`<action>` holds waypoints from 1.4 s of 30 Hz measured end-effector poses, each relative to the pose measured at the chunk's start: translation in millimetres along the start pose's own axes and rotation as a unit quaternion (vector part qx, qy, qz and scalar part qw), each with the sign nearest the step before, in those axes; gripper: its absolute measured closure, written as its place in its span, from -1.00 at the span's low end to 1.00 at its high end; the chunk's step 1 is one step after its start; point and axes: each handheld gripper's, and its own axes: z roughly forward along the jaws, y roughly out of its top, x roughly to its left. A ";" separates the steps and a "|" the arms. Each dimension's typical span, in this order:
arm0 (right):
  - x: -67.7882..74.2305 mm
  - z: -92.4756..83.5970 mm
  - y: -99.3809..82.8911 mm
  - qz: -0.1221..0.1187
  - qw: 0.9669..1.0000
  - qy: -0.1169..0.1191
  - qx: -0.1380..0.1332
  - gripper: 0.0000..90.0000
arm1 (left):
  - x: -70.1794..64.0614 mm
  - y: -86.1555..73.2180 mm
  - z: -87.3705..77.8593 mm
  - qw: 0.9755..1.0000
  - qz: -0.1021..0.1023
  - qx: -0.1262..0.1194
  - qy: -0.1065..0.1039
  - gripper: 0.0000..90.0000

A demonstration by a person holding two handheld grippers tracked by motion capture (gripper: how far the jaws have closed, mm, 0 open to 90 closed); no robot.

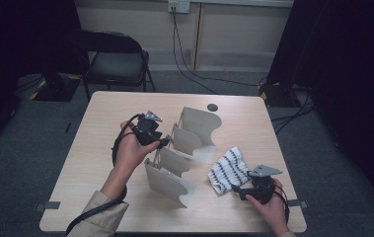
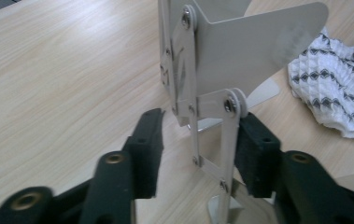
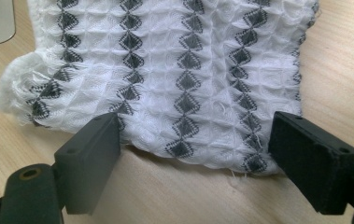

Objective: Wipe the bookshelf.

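A grey metal rack [image 1: 200,129] of several curved plates joined by thin link bars stands at the middle of the table. My left gripper [image 1: 165,143] is at the rack's left side, its jaws open around one upright link bar [image 2: 228,140]. The bar lies against the right pad [image 2: 258,154], while the left pad [image 2: 147,149] stands clear of it. A white cloth [image 1: 228,169] with dark diamond stripes lies crumpled on the table right of the rack. My right gripper [image 1: 237,189] rests at the cloth's near edge, and its jaws [image 3: 195,149] are open wide around the hem [image 3: 184,144].
The wooden table [image 1: 105,118] has a small dark round hole [image 1: 212,107] at the back. A black chair [image 1: 118,59] stands behind the table's far left. Cables [image 1: 189,69] run across the floor from a wall socket.
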 end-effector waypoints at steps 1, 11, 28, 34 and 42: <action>0.0 0.0 0.0 0.000 1.000 0.000 0.000 -0.64 | 0.9 -1.2 -1.4 1.000 -0.003 0.002 -0.001 0.16; 0.1 0.4 0.3 0.000 1.000 -0.001 0.000 -0.64 | 0.3 0.0 -3.3 1.000 -0.011 0.016 0.007 0.00; 0.2 0.4 0.4 0.001 1.000 -0.001 0.000 -0.64 | -10.3 11.6 5.0 0.999 -0.022 0.019 -0.015 0.03; 0.2 0.4 0.4 0.001 1.000 -0.001 0.000 -0.64 | -6.5 11.9 -4.8 1.000 -0.014 0.015 -0.003 -0.11; 0.7 0.5 0.3 -0.001 1.000 -0.002 -0.002 -0.63 | 3.6 -1.4 -27.9 1.000 -0.012 -0.007 0.010 -0.34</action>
